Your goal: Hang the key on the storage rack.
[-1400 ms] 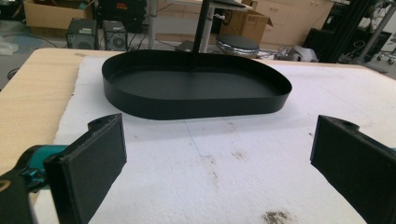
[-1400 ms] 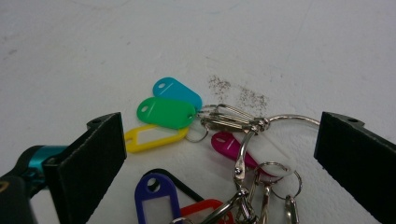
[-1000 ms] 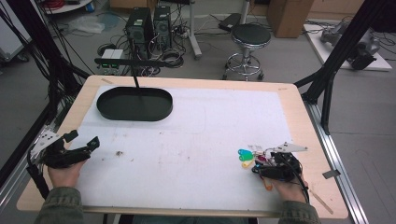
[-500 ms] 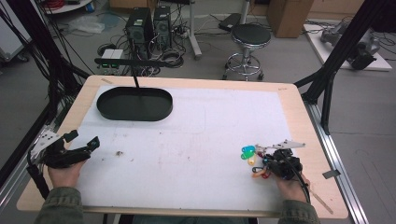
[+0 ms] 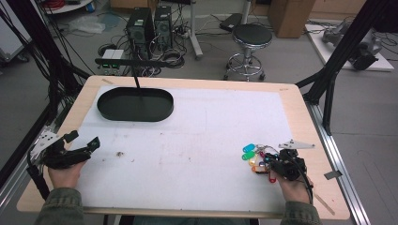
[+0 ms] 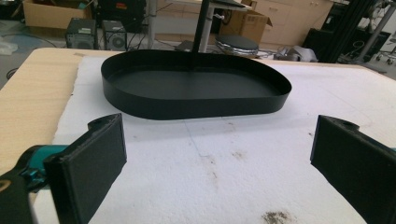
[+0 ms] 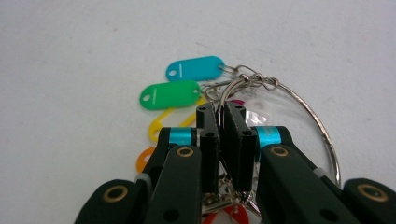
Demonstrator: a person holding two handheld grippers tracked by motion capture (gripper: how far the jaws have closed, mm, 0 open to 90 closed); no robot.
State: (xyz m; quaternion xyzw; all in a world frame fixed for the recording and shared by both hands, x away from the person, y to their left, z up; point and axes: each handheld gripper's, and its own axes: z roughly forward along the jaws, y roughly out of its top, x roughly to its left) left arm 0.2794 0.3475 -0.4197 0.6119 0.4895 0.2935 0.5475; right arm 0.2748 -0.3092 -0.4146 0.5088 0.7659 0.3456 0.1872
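A metal key ring (image 7: 317,121) carries several coloured plastic tags, among them a blue tag (image 7: 195,68) and a green tag (image 7: 170,94). The bunch (image 5: 253,156) lies on the white mat near the table's front right. My right gripper (image 5: 274,164) (image 7: 220,109) is shut on the ring's wire, low over the mat. Near the front left my left gripper (image 5: 85,139) (image 6: 217,154) is held open with nothing between its pads. A black oval tray (image 5: 135,117) (image 6: 196,109) sits empty at the back left, straight ahead of the left gripper.
A white mat (image 5: 197,136) covers most of the wooden table (image 5: 309,122). A thin black post (image 5: 136,77) rises behind the tray. Small dark specks (image 5: 120,153) lie on the mat near the left gripper. A stool (image 5: 252,35) and computer cases stand on the floor beyond the table.
My right gripper has shifted slightly to the right with the key bunch in it, and the tags have spread out. The left gripper has stayed where it was.
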